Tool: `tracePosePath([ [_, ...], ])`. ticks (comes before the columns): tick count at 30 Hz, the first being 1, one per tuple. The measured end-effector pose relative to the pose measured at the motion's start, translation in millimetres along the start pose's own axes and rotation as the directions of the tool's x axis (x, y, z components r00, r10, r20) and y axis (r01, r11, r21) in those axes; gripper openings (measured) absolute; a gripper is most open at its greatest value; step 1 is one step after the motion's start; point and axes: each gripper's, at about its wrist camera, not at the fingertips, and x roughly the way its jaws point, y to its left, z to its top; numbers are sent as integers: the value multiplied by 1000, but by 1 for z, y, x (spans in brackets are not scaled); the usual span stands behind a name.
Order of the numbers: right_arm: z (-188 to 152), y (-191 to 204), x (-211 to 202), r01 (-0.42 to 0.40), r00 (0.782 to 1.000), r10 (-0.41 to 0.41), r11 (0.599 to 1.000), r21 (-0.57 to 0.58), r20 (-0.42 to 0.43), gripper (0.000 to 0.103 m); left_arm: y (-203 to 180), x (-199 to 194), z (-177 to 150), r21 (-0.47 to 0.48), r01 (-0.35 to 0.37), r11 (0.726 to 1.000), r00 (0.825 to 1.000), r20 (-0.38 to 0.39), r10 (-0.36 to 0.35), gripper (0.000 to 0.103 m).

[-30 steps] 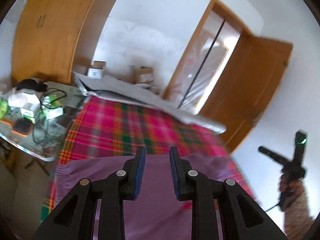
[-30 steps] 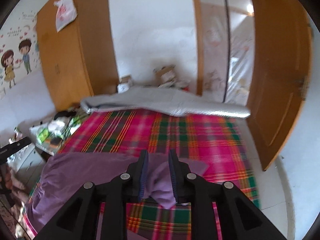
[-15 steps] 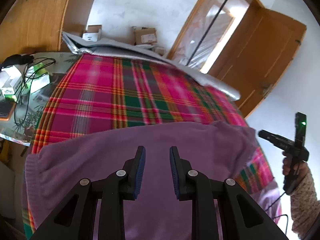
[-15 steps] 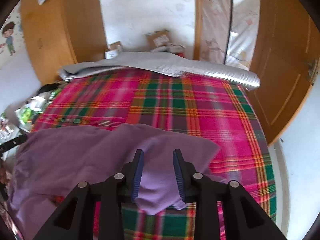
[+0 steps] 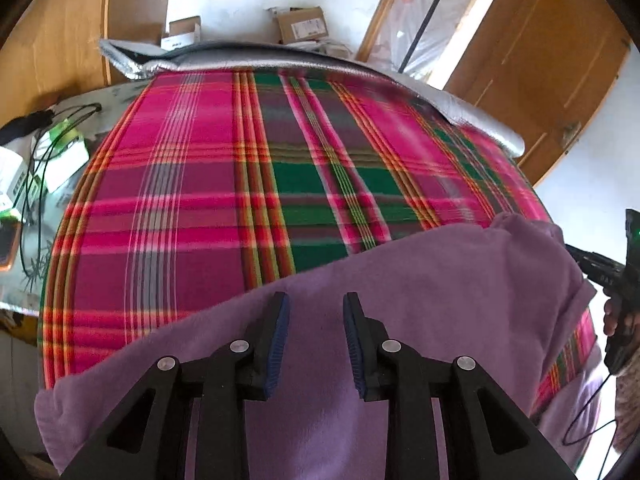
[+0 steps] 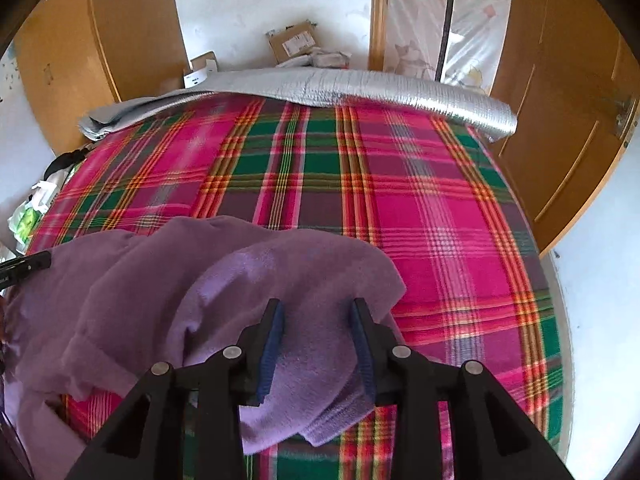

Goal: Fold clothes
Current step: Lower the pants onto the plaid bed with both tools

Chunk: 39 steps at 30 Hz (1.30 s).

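Where plaid blanket (image 5: 224,200) lies flat, fleecy purple garment (image 6: 312,280), rumpled

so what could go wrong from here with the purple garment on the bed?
The purple garment lies bunched, one flap lapped over near the right gripper, so creases may get folded in. Both grippers, left gripper too, have just been opening with nothing pinched; closing now could also snag the plaid blanket underneath.

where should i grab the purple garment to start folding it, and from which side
Take the purple garment at the loose lobe spread toward the bare plaid blanket, beneath the right tool. That edge lies free on the blanket with a visible rim, so coming down from above, with one finger slid under the rim, looks easiest. The bunched folds to its left are probably too thick for a clean pinch.
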Motion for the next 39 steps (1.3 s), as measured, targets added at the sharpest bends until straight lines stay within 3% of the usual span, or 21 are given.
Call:
tracePosePath([
  [6, 1, 1, 11, -20, 1000, 20, 1000, 12, -10, 34, -12, 5, 2, 84, -54, 995, 999, -4, 55, 29],
  [8, 0, -2, 12, -27, 1000, 27, 999, 26, -2, 29, -15, 5, 0, 113, -49, 992, 999, 4, 49, 31],
  [11, 2, -4, 8, -22, 1000, 21, 999, 33, 17, 13, -13, 5, 0, 111, -14, 994, 1000, 11, 13, 31],
  [15, 6, -7, -8, -16, 997, 13, 999, 38, 82, 9, -11, 5, 1, 99, 23, 995, 1000, 11, -24, 31],
  [16, 7, -8, -15, -6, 994, 2, 999, 41, 108, 9, -11, 5, 1, 103, 19, 994, 1000, 12, -20, 28],
  [19, 11, -14, -31, 15, 986, -25, 998, 59, 165, 9, -8, 6, 2, 89, -1, 996, 1000, 19, 0, 3],
  [26, 19, -33, -66, 89, 953, -118, 989, 117, 277, 9, -6, 7, 4, 60, -21, 998, 999, 36, 19, 1],
  [32, 30, -48, -54, 128, 951, -161, 982, 139, 265, 9, -4, 9, 6, 40, -30, 999, 999, 44, 28, 1],
  [39, 38, -48, -6, 194, 957, -216, 972, 129, 192, 9, -5, 11, 7, 35, -52, 998, 997, 58, 50, 1],
])
